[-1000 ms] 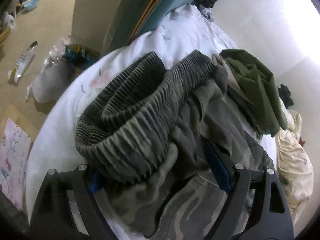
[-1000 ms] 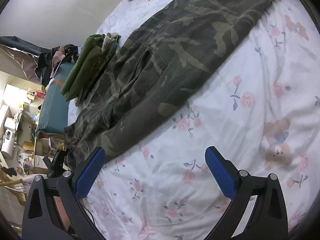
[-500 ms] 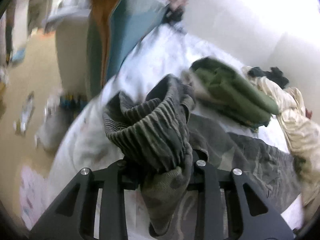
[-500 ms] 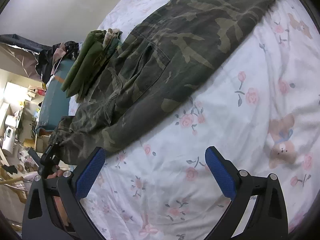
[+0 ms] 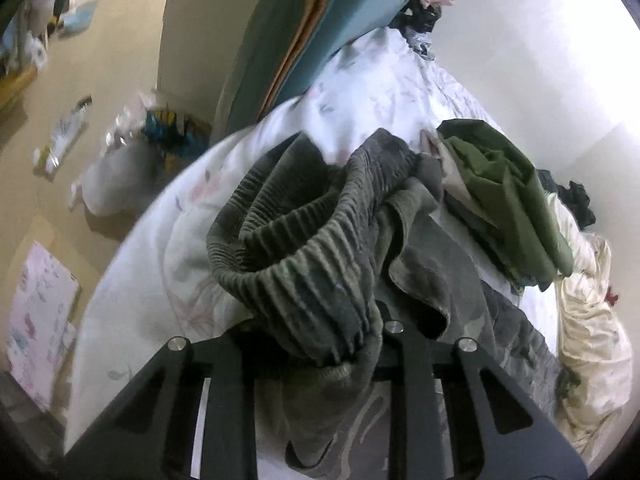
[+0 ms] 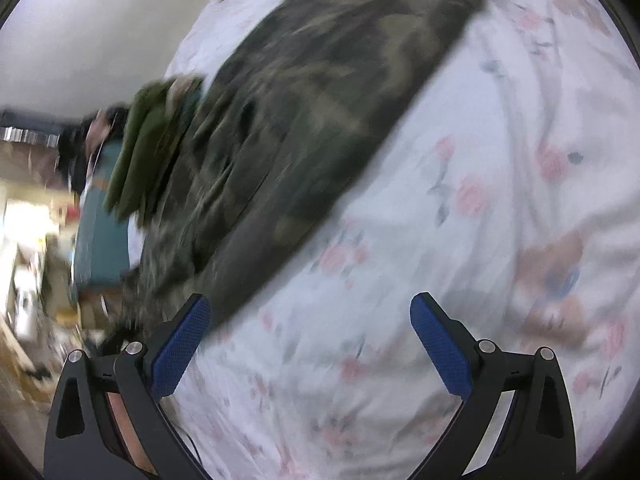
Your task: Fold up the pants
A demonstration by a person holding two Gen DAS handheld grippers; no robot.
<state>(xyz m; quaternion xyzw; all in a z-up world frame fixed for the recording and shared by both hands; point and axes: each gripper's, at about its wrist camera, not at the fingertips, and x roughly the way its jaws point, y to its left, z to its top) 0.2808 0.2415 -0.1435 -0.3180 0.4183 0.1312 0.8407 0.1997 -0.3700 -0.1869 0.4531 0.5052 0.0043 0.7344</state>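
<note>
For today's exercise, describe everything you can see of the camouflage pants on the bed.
The camouflage pants look like soft woven fabric in dark green, grey and tan. They lie stretched lengthwise on the floral bedsheet, with a cargo pocket on the leg, beside a folded olive garment. Their ribbed elastic waistband is bunched and raised, with the left tongs closing on it. The right tongs stand open above the sheet, apart from the pants.
</note>
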